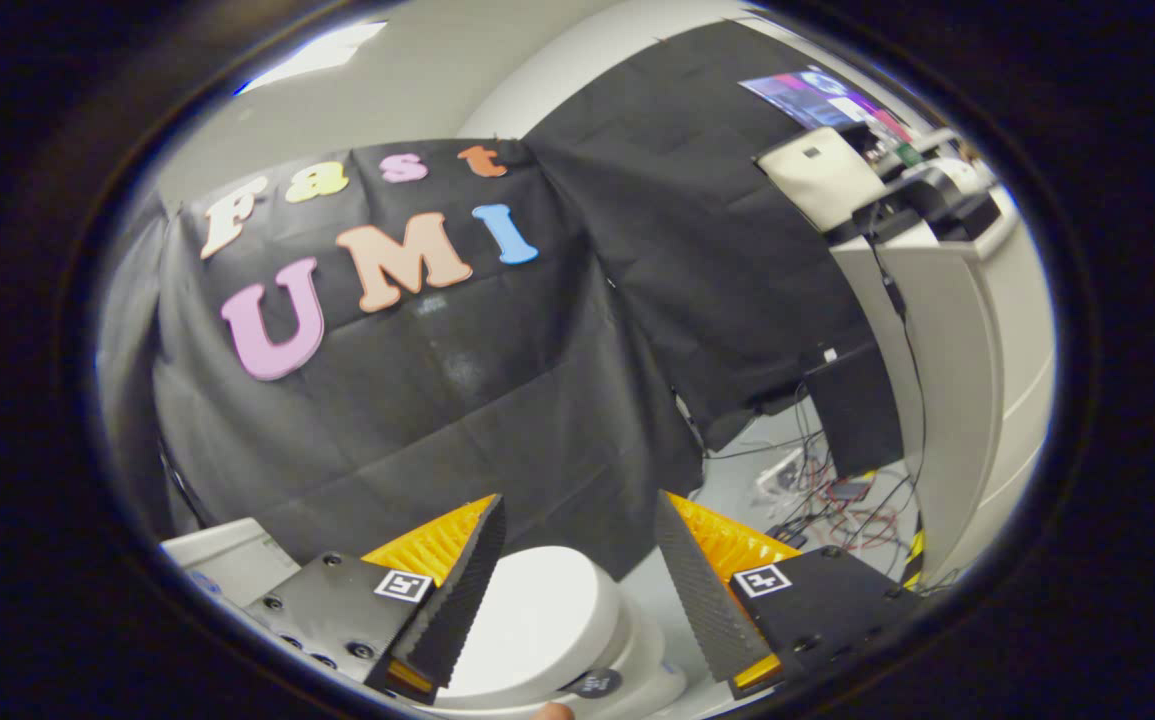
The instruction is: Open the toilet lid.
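One gripper, its two fingers spread wide apart, gripping nothing. One white toilet below them; its lid lies closed, showing between the fingers, nearer the left one. Right of the toilet: a tangle of cables on the floor, one white cabinet beyond.

The gripper hangs in open air with its fingers spread wide, nothing between them but the gap; the white toilet lid lies closed below that gap, apart from both pads. Far ahead the black cloth wall closes off the way forward and to the left. To the right a strip of pale floor stays open, but a tangle of cables lies on it beside a dark box and a tall white cabinet. Near left, a white ledge sits close to the left finger.
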Demonstrator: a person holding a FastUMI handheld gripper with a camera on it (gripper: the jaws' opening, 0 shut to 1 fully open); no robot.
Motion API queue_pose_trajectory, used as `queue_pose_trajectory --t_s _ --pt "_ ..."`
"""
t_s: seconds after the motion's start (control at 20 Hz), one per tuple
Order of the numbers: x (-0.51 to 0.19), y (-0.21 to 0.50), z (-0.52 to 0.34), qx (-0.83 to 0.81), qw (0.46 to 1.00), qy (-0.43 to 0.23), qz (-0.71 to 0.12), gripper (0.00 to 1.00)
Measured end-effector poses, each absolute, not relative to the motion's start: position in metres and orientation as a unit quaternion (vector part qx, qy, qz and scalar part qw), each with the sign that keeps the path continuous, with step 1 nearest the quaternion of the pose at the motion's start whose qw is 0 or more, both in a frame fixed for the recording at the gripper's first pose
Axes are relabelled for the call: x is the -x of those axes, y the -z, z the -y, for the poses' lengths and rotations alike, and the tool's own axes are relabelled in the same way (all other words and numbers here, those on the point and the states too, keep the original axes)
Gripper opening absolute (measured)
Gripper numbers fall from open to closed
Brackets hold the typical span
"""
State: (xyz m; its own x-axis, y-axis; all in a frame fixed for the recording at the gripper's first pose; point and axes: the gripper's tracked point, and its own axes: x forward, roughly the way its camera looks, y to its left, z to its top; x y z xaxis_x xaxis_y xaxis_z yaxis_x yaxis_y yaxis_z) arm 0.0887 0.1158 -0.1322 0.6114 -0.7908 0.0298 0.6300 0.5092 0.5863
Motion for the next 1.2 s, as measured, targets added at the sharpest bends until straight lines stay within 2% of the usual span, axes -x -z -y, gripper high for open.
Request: queue_pose_trajectory --t_s 0.25,0.8,1.2 --pt "-0.089 0.155 -0.123 -0.335 0.829 0.405 0.192 0.93" --pt "-0.102 0.205 -0.139 -0.446 0.787 0.377 0.199 0.91" --pt "-0.107 0.231 -0.144 -0.467 0.771 0.391 0.184 0.87"
